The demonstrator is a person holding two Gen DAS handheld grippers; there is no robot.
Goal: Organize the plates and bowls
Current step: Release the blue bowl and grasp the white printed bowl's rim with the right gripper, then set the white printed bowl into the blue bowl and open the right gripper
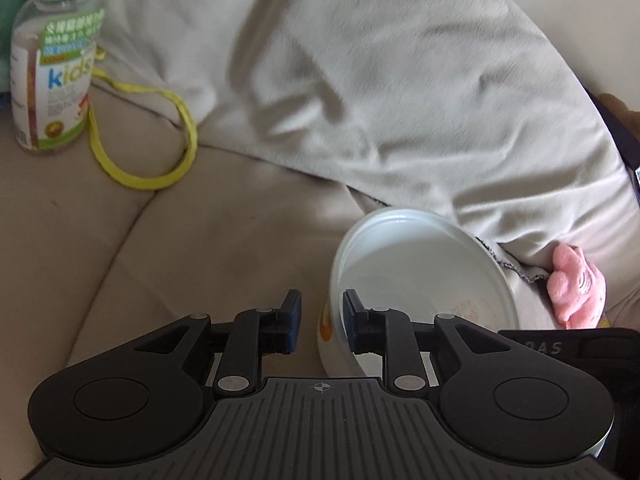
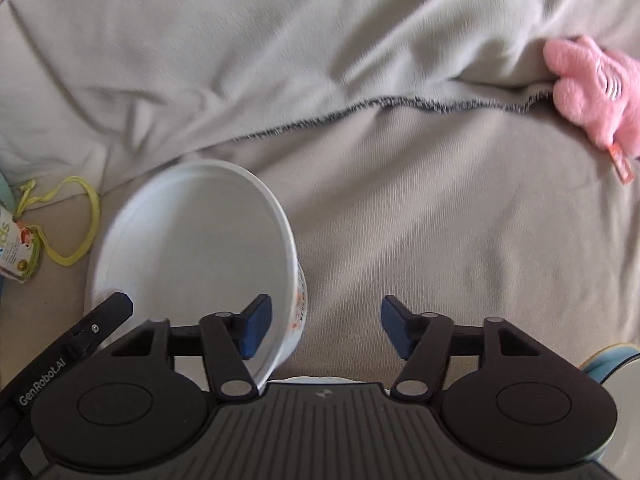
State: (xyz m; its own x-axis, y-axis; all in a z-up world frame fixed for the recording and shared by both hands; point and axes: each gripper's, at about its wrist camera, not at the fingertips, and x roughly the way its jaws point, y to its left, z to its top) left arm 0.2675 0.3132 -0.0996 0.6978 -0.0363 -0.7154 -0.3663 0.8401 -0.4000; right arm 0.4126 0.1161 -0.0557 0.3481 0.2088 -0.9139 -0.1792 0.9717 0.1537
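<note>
Showing one white bowl (image 1: 420, 276), one bottle (image 1: 54, 60), one pink toy (image 2: 596, 92), two grippers

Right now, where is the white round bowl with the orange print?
The white round bowl sits on the beige sofa cushion, at the grey blanket's edge, left of the pink plush toy; the left gripper straddles its near rim.
</note>
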